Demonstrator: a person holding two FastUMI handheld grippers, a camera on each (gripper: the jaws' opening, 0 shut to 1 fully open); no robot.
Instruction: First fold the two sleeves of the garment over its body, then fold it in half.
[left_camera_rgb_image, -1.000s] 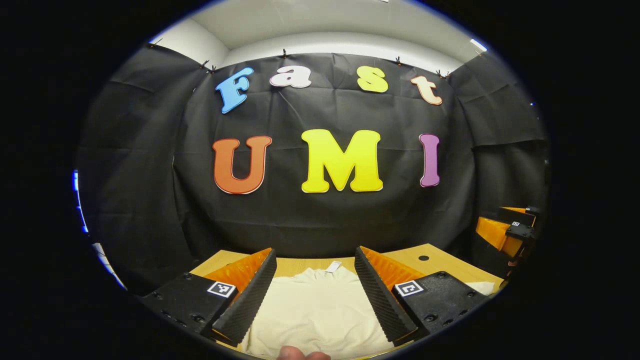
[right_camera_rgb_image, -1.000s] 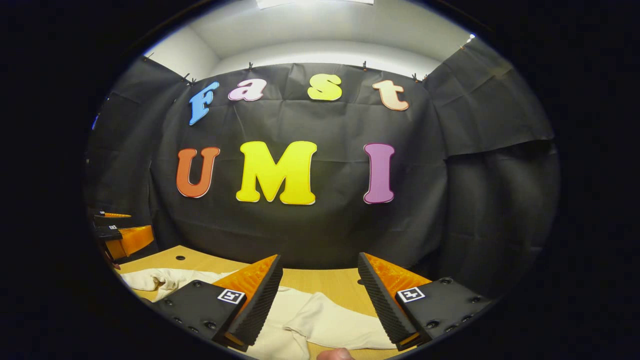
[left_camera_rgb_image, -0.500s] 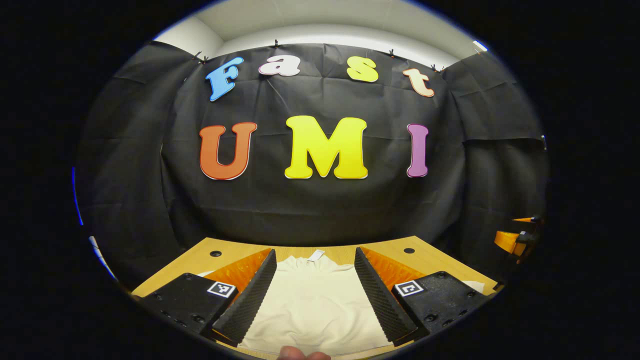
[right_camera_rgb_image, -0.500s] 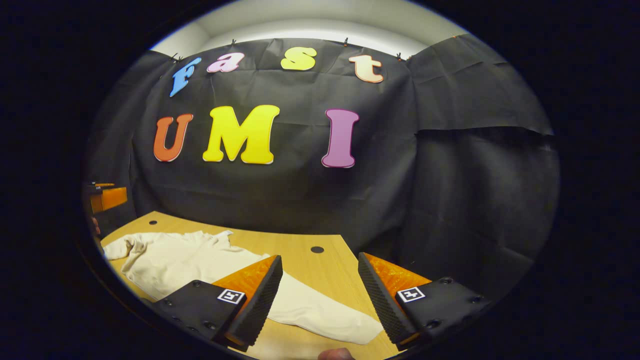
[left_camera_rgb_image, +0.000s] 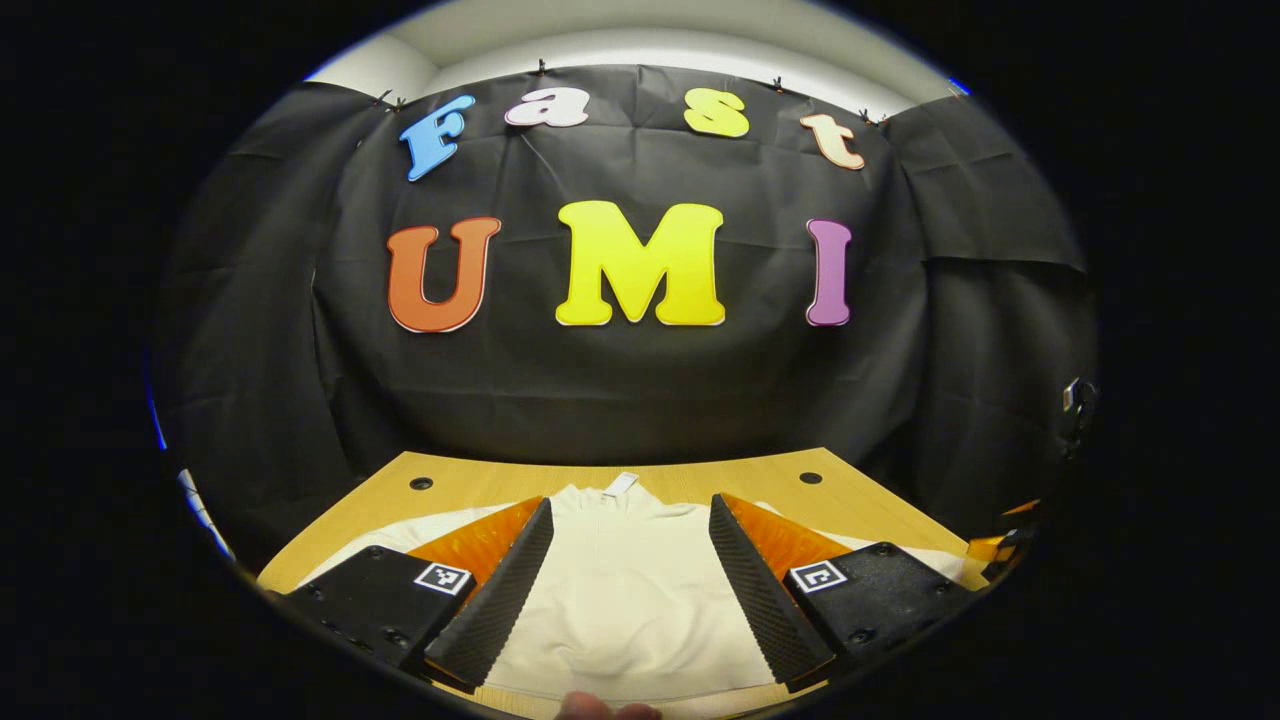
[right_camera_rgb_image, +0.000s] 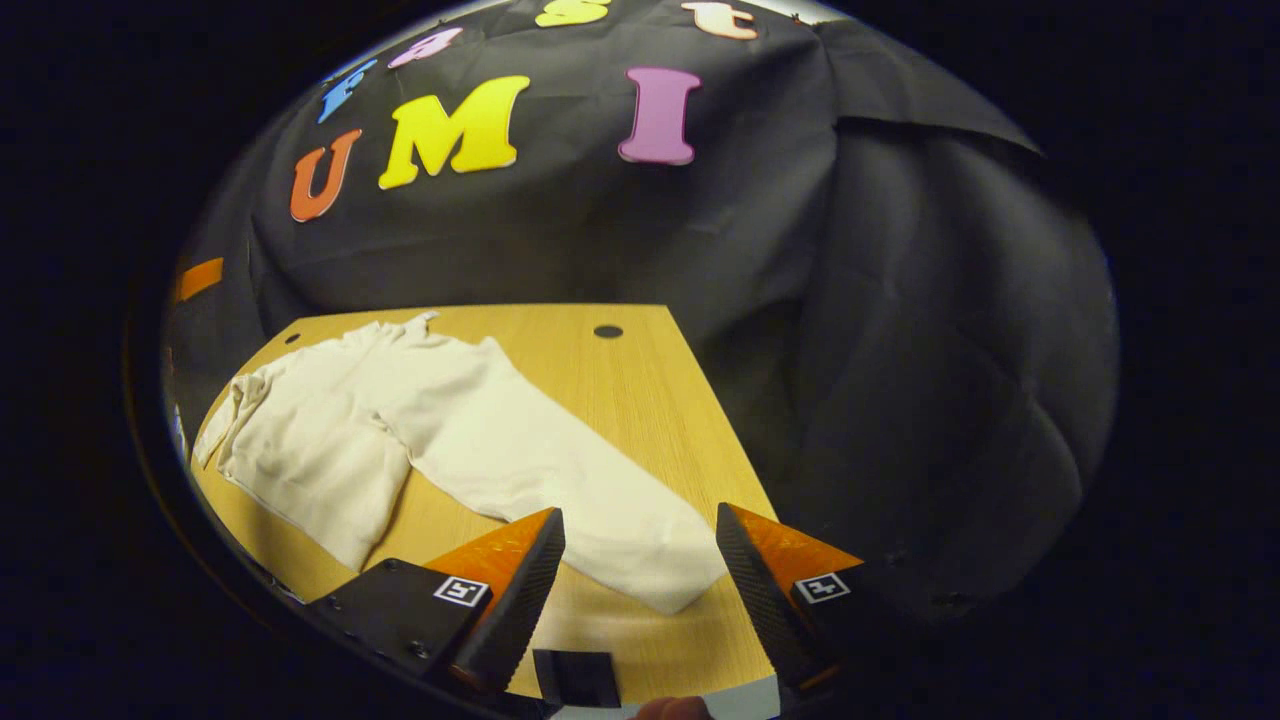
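1. In the left gripper view, the fingers (left_camera_rgb_image: 500, 600) of the left gripper (left_camera_rgb_image: 630, 590) are held wide apart, with nothing clamped between them.
2. Between and below those fingers the body of the cream garment (left_camera_rgb_image: 625, 590) is seen lying flat on the tabletop (left_camera_rgb_image: 720, 475), its collar and small white tag (left_camera_rgb_image: 620, 484) pointing away from the fingers toward the booth wall.
3. Parts of the garment are spread out past both fingers, to either side.
4. A fingertip of the person (left_camera_rgb_image: 605, 710) is seen at the near edge, behind the fingers.
5. In the right gripper view, the fingers (right_camera_rgb_image: 515, 600) of the right gripper (right_camera_rgb_image: 635, 590) are likewise held apart and are closed on nothing.
6. The cuff end of one sleeve (right_camera_rgb_image: 560, 480) lies in the gap just ahead of the fingers; whether it is touched cannot be told.
7. From there the sleeve is stretched diagonally away to the left, where the garment's body is spread on the tabletop.
8. A round hole (right_camera_rgb_image: 607, 331) is seen in the tabletop far ahead of the fingers.
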